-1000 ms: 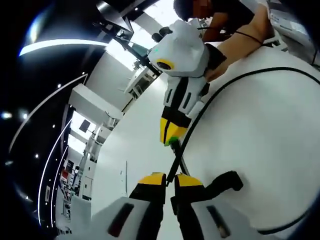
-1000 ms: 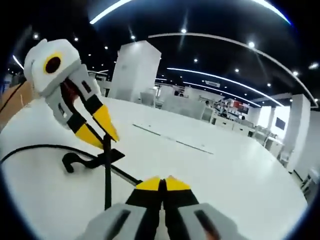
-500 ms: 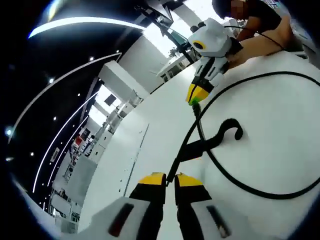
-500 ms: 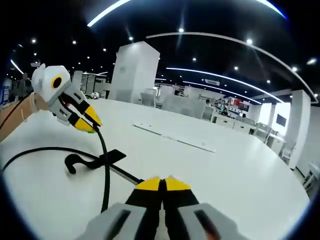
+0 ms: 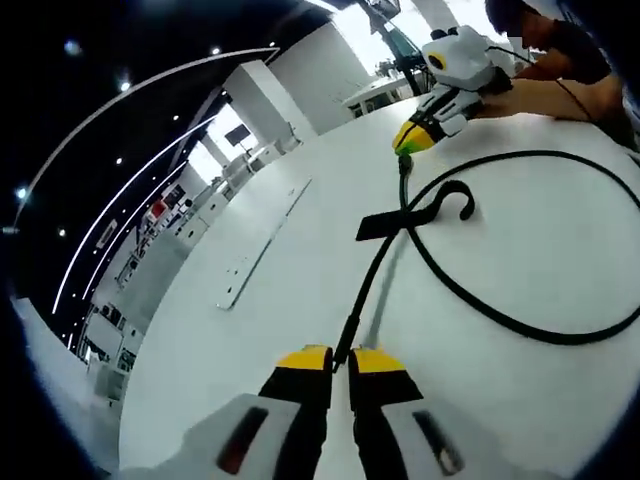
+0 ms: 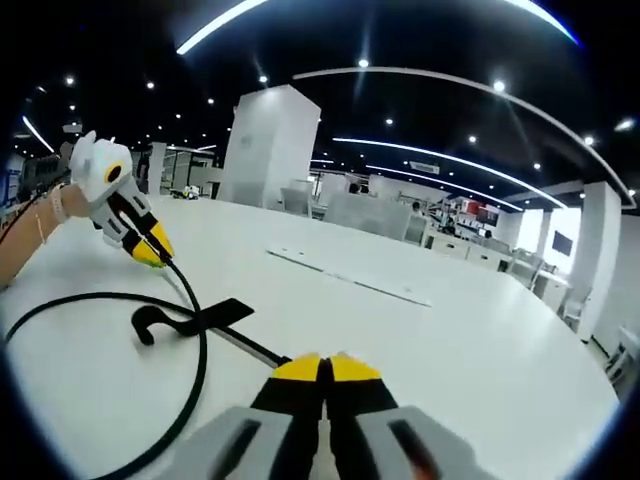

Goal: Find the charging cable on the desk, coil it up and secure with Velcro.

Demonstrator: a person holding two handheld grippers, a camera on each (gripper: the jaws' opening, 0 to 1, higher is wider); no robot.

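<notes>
Change: my two claws draw apart over the last second; the stretch of cable between them goes from short and steep to long and low over the desk (image 5: 260,330).
Left claw (image 5: 340,360): jaws pressed together on the cable (image 5: 480,305), which runs out from between the yellow tips. In the right gripper view this claw (image 6: 152,252) sits far off to the left, tips closed on the cable's other stretch (image 6: 190,385).
Right claw (image 6: 322,368): jaws closed, with the cable leading up to their tips from the left, so I judge it is pinched there. In the left gripper view it (image 5: 412,140) looks small near the far edge, holding the green-tipped end.
Cable: lies on the white desk in one wide open loop, not yet coiled.
Velcro (image 5: 415,213): a black strap fixed on the cable between my claws, one end flat, the other curled into a hook; it hangs open in the right gripper view too (image 6: 185,320).
Meaning: I judge the cable is found and pulled out straight; coiling and strapping are still to do.
Risk: the loose loop may drag or kink as I start to wind.
</notes>
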